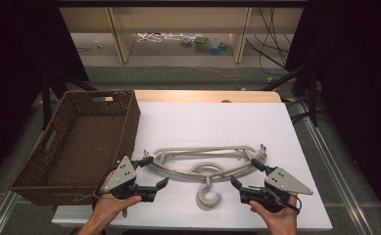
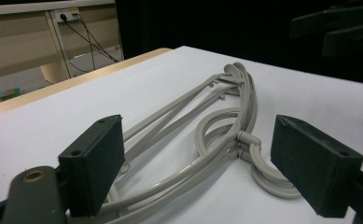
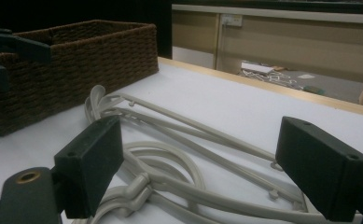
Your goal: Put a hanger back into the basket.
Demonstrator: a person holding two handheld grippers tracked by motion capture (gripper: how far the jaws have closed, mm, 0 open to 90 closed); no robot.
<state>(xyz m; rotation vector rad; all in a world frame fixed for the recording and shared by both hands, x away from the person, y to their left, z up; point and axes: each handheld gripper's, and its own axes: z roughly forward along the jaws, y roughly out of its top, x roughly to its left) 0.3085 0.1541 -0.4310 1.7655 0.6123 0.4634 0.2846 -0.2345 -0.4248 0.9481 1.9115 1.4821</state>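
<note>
A stack of grey plastic hangers (image 1: 205,161) lies flat on the white table top (image 1: 212,122), hooks toward the person. My left gripper (image 1: 154,172) is open at the stack's left end, low over the table, with nothing between its jaws. My right gripper (image 1: 246,173) is open at the stack's right end, also holding nothing. In the left gripper view the hangers (image 2: 216,135) run away between the two jaws of the left gripper (image 2: 212,163). In the right gripper view the hangers (image 3: 188,154) lie between the jaws of the right gripper (image 3: 202,168).
A dark brown wicker basket (image 1: 129,122) stands on the left of the table, its inside bare; it appears as the basket (image 3: 76,60) at upper left of the right gripper view. Beyond the table are wooden furniture legs and cables on the floor.
</note>
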